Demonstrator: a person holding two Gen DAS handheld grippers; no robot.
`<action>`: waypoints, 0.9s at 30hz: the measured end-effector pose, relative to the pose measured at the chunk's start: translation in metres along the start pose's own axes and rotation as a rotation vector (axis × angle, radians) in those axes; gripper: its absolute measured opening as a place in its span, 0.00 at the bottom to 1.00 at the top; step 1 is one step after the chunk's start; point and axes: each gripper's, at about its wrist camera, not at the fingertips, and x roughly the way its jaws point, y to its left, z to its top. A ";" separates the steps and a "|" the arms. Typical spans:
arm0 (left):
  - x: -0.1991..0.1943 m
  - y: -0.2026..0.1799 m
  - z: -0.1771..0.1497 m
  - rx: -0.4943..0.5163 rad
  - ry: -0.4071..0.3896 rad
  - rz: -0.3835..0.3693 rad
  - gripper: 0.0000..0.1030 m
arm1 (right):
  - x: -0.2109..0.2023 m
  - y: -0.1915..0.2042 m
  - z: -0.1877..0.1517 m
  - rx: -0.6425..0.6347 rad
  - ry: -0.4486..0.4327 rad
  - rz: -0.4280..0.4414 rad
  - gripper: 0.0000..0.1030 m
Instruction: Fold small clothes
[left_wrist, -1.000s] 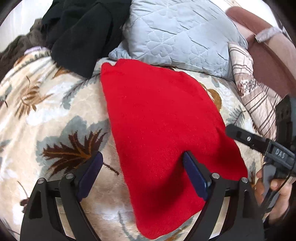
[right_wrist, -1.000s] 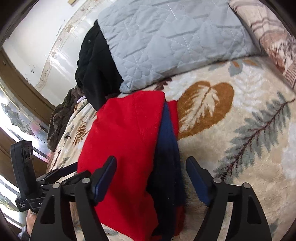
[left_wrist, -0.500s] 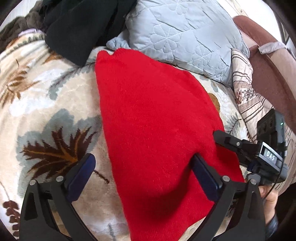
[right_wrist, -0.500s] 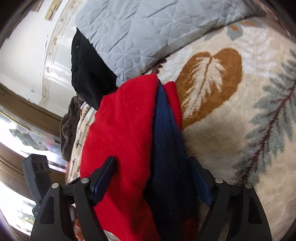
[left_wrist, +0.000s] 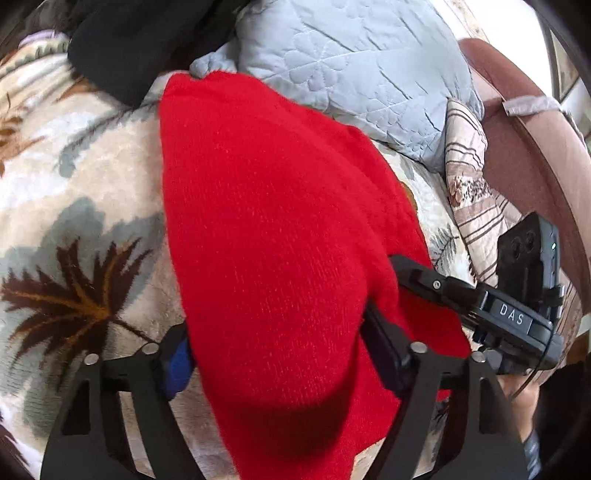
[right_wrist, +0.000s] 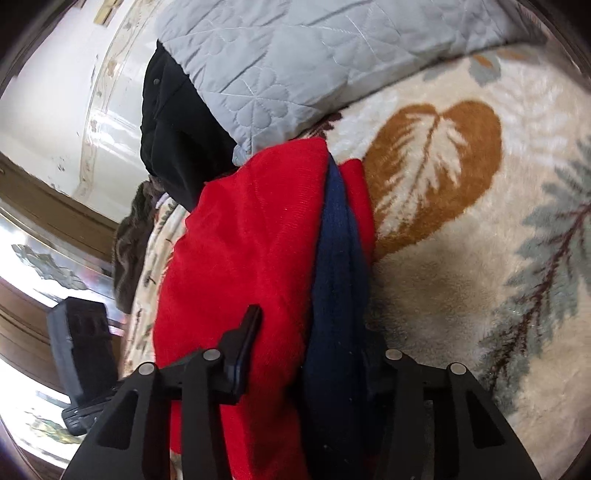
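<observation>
Red garment (left_wrist: 280, 229) shows a fine matt knit, soft and slightly fuzzy, with a navy ribbed band (right_wrist: 338, 266) of the same cloth. Beneath it the blanket (right_wrist: 443, 280) is plush, deep-piled fleece. Grey pillow (left_wrist: 354, 66) is quilted, faintly sheened fabric. Gripper fingers (right_wrist: 242, 354) look like matt black plastic, probably, with small bright metal pins.

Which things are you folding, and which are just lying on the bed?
For the job:
red knit garment, with its navy blue part
left gripper and right gripper, jaws just closing around it

Just lying about:
grey quilted pillow
black clothing
leaf-print blanket
striped cushion
</observation>
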 end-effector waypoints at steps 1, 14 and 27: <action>-0.001 0.000 0.000 0.004 0.000 0.001 0.72 | -0.001 0.003 -0.001 -0.010 -0.006 -0.017 0.42; -0.017 -0.009 0.001 0.068 -0.019 0.040 0.59 | -0.013 0.028 -0.010 -0.101 -0.061 -0.093 0.38; -0.054 -0.001 -0.002 0.108 -0.050 0.087 0.58 | -0.012 0.067 -0.024 -0.166 -0.068 -0.091 0.37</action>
